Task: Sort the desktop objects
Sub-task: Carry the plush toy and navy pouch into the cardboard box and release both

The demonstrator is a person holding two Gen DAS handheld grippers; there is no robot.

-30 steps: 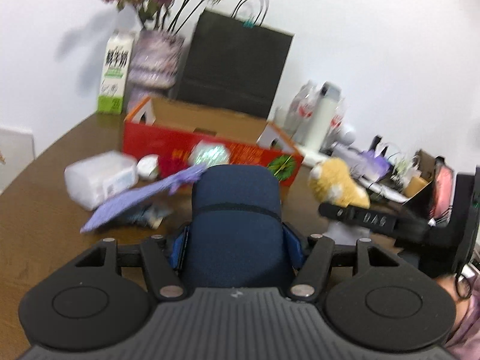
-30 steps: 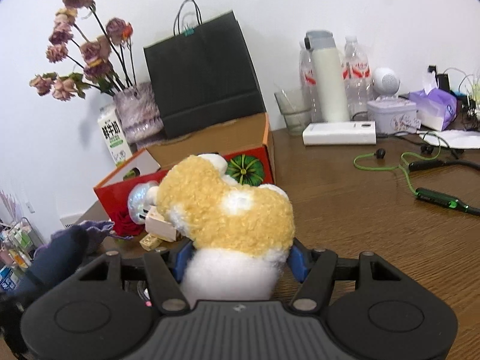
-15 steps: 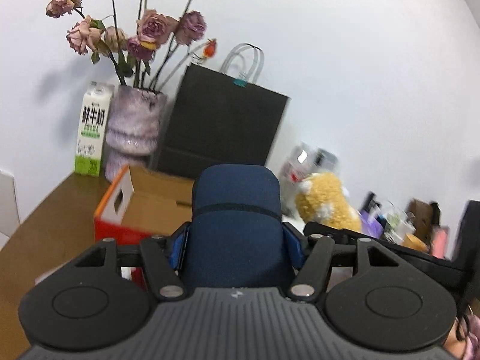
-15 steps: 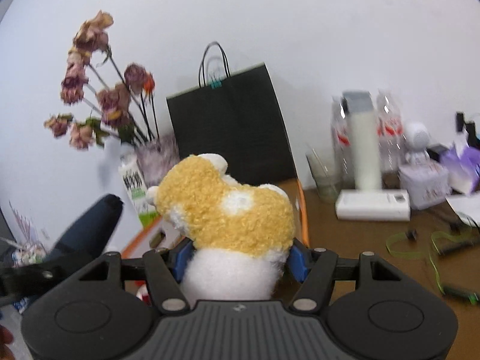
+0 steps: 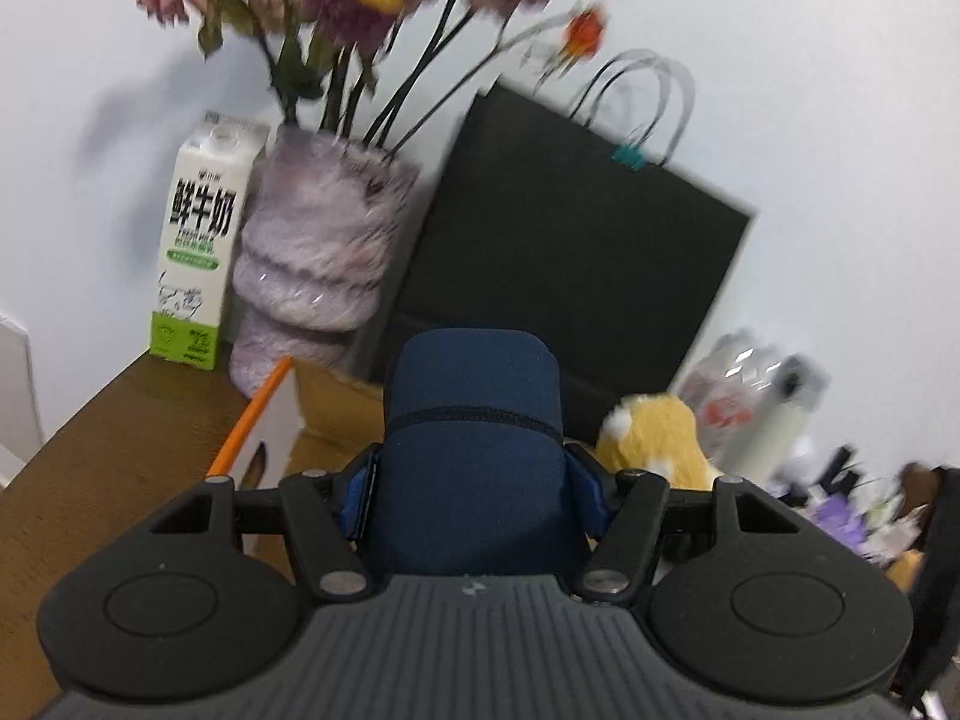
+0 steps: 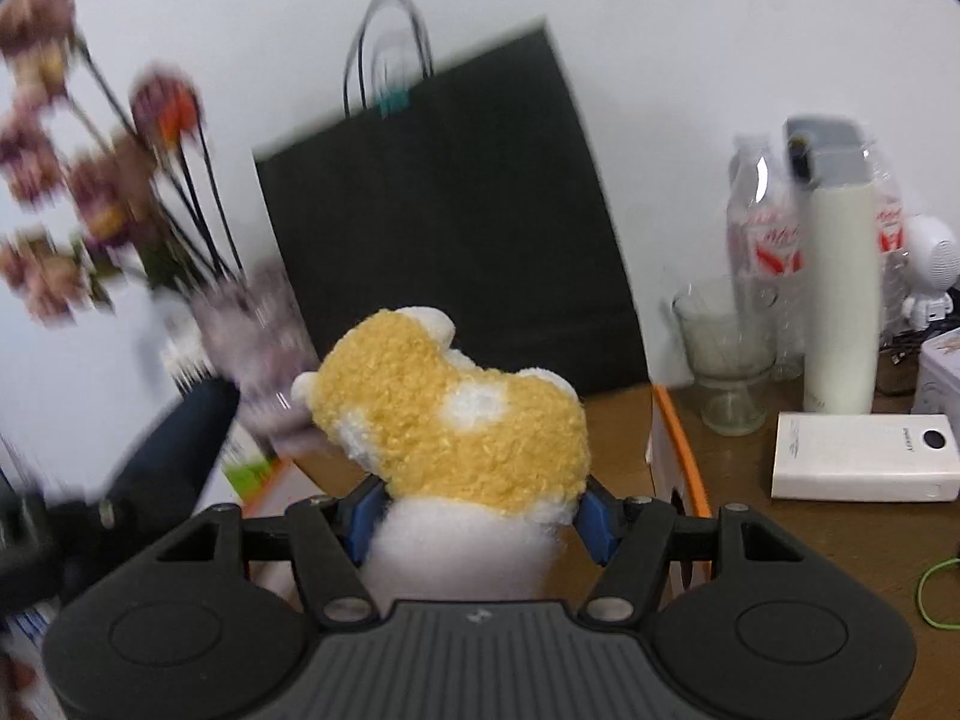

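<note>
Left claw (image 5: 474,480) pinches navy pouch (image 5: 474,450), right claw (image 6: 477,516) pinches plush toy (image 6: 456,420); both held above cardboard box (image 6: 672,438), apparently for dropping in.

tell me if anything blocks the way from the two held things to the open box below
Nothing visible does. The blue pouch in the left gripper and the plush toy in the right gripper hang above the cardboard box, whose open top shows no cover.

- A brown wooden table (image 6: 852,546) carries everything;
- at its back stand a milk carton (image 5: 195,246), a flower vase (image 5: 318,258) and a black paper bag (image 6: 450,210);
- a white power bank (image 6: 864,457) lies flat near a glass cup (image 6: 723,354)
</note>
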